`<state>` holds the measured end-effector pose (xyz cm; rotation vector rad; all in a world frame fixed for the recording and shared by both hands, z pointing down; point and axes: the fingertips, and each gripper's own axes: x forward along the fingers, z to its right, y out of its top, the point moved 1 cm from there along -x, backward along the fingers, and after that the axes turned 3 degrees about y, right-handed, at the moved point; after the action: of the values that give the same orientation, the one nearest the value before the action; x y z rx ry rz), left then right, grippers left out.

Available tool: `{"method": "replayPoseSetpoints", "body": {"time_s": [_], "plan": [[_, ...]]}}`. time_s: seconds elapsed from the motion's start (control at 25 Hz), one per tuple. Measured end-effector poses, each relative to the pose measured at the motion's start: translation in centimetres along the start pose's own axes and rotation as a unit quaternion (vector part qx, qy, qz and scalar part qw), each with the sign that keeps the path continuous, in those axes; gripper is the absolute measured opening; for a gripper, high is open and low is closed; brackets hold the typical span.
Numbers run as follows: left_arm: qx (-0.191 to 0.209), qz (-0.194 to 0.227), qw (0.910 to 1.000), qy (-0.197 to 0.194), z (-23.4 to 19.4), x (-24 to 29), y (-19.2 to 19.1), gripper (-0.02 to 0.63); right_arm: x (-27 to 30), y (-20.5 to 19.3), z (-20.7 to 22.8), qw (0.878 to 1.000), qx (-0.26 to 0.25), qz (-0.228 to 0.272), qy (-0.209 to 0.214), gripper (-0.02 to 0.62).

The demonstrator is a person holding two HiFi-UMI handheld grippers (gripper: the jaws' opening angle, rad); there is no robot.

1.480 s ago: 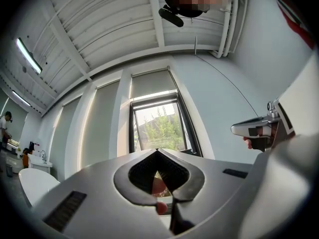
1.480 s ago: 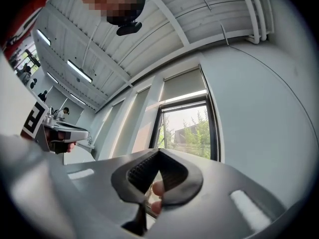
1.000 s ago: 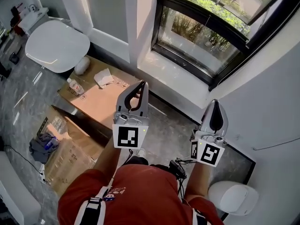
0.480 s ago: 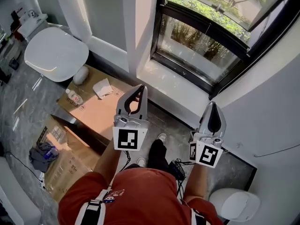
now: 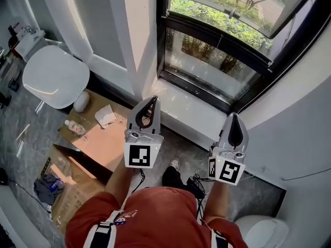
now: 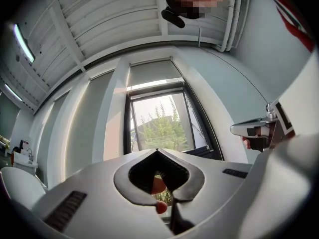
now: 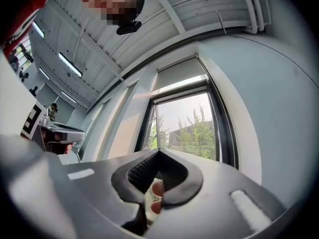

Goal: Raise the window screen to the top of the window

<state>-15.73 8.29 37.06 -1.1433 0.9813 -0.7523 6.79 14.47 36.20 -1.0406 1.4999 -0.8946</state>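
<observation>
Head view first: what takes up the most room?
— The window (image 5: 217, 61), dark-framed, with greenery outside and a white sill (image 5: 196, 112) under it. The person stands facing it.

And the window screen?
— Left gripper view shows it best: the window screen (image 6: 152, 73) is a grey panel across the upper part of the window opening, with clear glass below it. Neither gripper touches it.

What comes next in size?
— A cardboard box (image 5: 98, 138) on the floor to the left, well apart from the window.

The grippers?
— Both are held out toward the window, tilted a little upward, side by side. The left gripper (image 5: 154, 98) has its jaws pressed together, tip to tip, with nothing between them. The right gripper (image 5: 233, 114) is the same: jaws closed on each other and empty.

Anything smaller?
— A small bottle (image 5: 75, 128) lying on the box, with a crumpled white cloth (image 5: 105, 115) near it.
</observation>
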Motion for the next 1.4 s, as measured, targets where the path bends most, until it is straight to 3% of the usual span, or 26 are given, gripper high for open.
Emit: {"method": "replayPoseSetpoints", "body": {"time_s": [0.56, 0.72, 1.4], "plan": [[0.006, -0.003, 0.9999, -0.011, 4.2, 14.6, -2.3, 0.005, 9.2, -4.7, 9.6, 1.0, -0.001, -0.004, -0.01, 0.009], [0.024, 0.001, 0.9995, -0.022, 5.8, 17.4, -2.8, 0.005, 10.3, -6.3, 11.9, 1.0, 0.006, -0.008, -0.017, 0.009], [-0.004, 0.005, 0.9982, -0.06, 6.0, 27.5, -6.7, 0.005, 16.9, -10.1, 15.0, 0.998, -0.014, -0.02, -0.054, 0.009]]}}
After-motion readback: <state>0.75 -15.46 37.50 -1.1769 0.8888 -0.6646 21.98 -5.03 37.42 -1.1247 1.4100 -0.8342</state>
